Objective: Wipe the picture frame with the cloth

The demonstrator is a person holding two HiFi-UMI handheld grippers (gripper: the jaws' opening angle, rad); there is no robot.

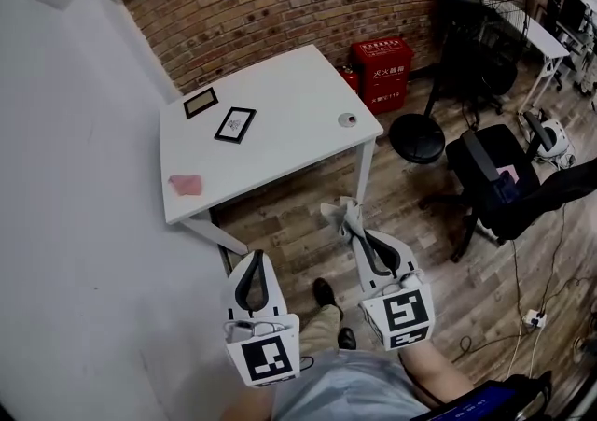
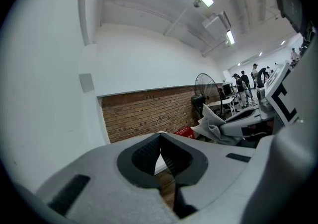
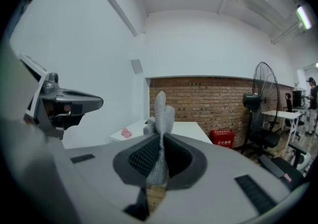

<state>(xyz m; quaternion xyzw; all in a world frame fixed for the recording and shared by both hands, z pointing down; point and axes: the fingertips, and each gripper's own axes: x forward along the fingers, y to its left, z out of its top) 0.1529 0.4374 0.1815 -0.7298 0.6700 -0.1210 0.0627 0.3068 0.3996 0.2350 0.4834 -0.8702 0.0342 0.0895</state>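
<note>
Two black-edged picture frames lie flat on the white table (image 1: 298, 92): a larger one (image 1: 235, 124) near the middle and a smaller one (image 1: 200, 103) toward the wall. My right gripper (image 1: 353, 225) is shut on a grey cloth (image 1: 343, 217), which sticks up from between its jaws (image 3: 160, 113) in the right gripper view. My left gripper (image 1: 254, 260) is shut with nothing in it, its tips (image 2: 160, 141) meeting. Both grippers hang over the wooden floor, well short of the table's near edge.
A pink lump (image 1: 186, 184) lies at the table's near left corner and a small round object (image 1: 347, 119) near its right edge. Red boxes (image 1: 382, 69) stand by the brick wall. A black stool (image 1: 416, 137) and office chair (image 1: 494, 176) stand to the right.
</note>
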